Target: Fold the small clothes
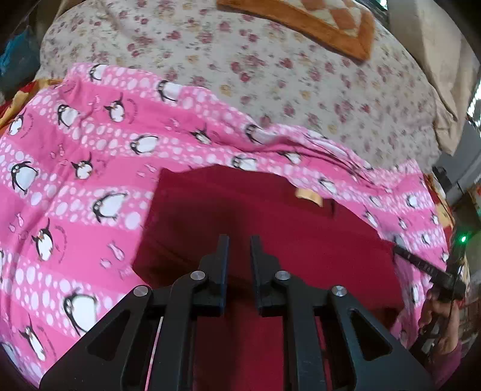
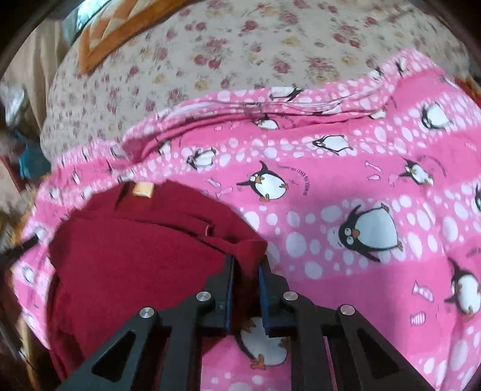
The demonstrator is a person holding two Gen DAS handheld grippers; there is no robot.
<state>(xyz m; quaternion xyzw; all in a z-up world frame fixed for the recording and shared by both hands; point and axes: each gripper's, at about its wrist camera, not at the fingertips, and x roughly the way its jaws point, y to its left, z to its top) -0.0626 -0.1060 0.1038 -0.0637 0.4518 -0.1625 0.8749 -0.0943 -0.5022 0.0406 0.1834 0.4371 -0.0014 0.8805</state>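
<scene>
Right wrist: red garment [image 2: 126, 258] between fingers [image 2: 229, 288]

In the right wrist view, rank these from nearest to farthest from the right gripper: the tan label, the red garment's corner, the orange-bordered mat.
1. Red garment's corner: pinched in the right gripper.
2. Tan label: up and left, at the garment's far edge.
3. Orange-bordered mat: top left, on the floral sheet, beyond the pink penguin cloth.

A pink penguin-print sheet [image 1: 90, 144] lay over the floral bedspread [image 1: 270, 69]; farther back on the bedspread sat an orange-bordered checked cushion [image 1: 315, 18].
</scene>
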